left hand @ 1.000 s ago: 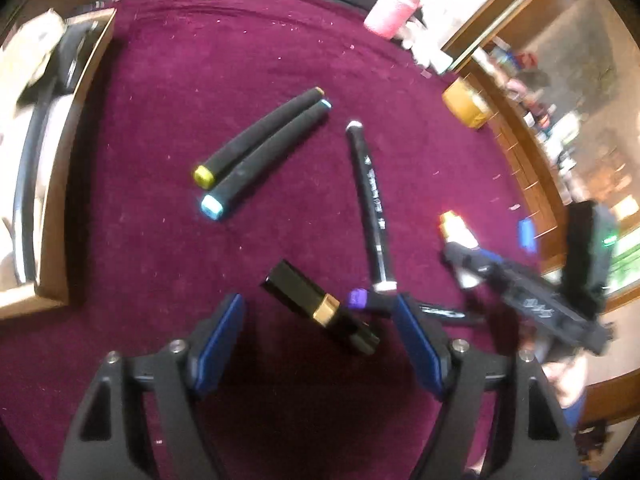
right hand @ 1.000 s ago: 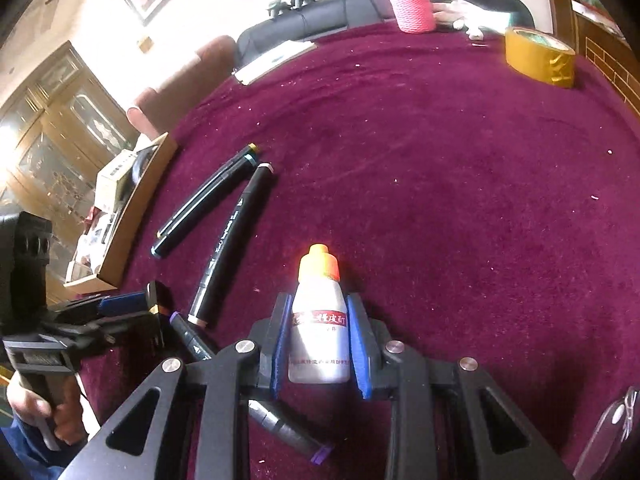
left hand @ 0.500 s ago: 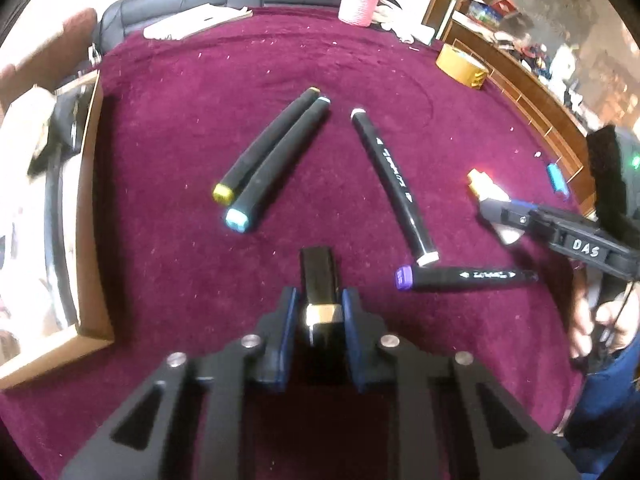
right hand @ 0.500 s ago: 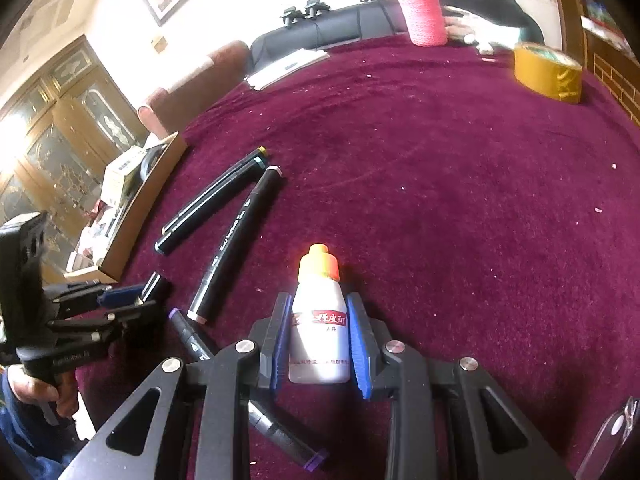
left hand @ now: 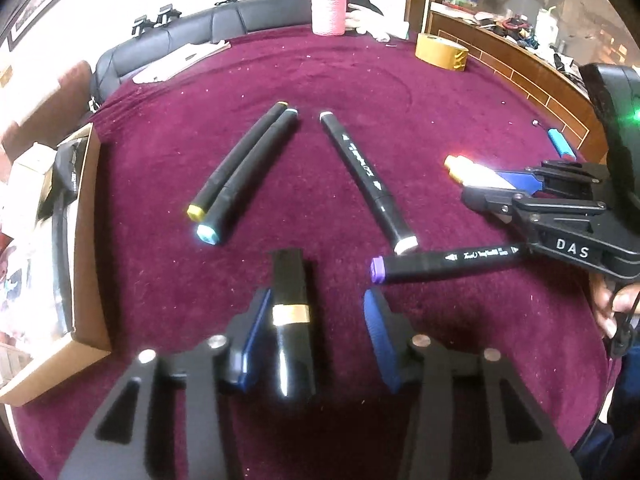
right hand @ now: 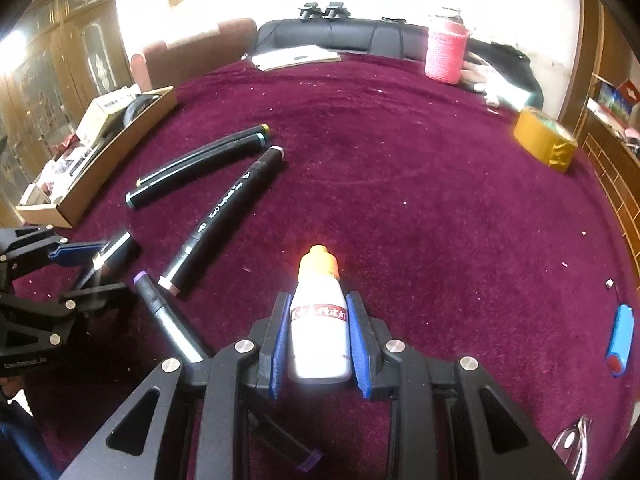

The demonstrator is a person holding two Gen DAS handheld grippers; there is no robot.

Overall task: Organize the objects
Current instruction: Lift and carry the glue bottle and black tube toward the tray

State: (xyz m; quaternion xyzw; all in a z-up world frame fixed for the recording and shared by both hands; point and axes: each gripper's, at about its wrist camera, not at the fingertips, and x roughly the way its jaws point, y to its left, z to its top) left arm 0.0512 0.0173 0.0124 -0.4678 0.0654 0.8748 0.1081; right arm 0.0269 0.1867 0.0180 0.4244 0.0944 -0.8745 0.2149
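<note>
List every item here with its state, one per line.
left gripper: open, jaws just opening, black tube between them.
black tube: capped, lying flat, not clamped.
right gripper: shut on white bottle.
white bottle: orange cap on, held.
markers: all four capped, lying flat.
cardboard box: open.

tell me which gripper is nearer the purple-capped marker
Left. The left gripper sits just beside the purple-capped marker, its right finger close to the purple cap. The right gripper is farther back near the marker's other end, shut on the white bottle.
</note>
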